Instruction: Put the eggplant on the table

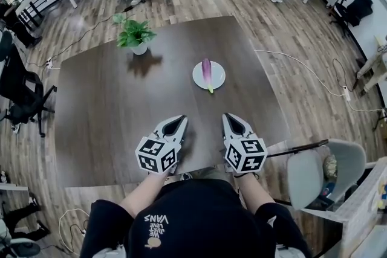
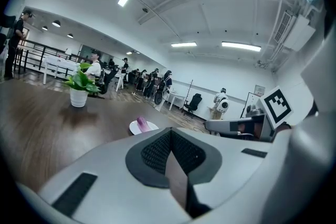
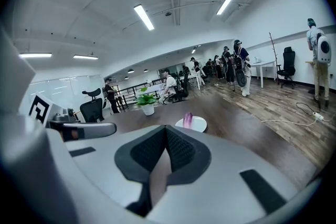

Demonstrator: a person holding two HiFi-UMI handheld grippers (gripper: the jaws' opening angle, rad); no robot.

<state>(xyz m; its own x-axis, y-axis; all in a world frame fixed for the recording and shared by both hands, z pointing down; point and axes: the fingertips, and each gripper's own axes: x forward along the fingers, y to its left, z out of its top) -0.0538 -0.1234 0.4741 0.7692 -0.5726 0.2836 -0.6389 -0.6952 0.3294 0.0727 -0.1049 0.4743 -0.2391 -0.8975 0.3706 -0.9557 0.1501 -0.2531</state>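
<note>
A purple eggplant (image 1: 207, 73) with a green stem lies on a white plate (image 1: 216, 78) near the middle of the dark brown table (image 1: 109, 112). Both grippers hover over the table's near edge, well short of the plate. My left gripper (image 1: 179, 121) is shut with nothing in it. My right gripper (image 1: 227, 118) is shut and empty too. In the left gripper view the eggplant (image 2: 141, 123) and plate (image 2: 151, 126) sit ahead beyond the jaws. In the right gripper view the eggplant (image 3: 187, 120) stands on its plate (image 3: 198, 124) just past the jaws.
A potted green plant (image 1: 134, 35) stands at the table's far left. A grey chair (image 1: 323, 171) is at the near right corner and black office chairs (image 1: 21, 93) at the left. Cables run over the wooden floor; people sit and stand at the room's far end.
</note>
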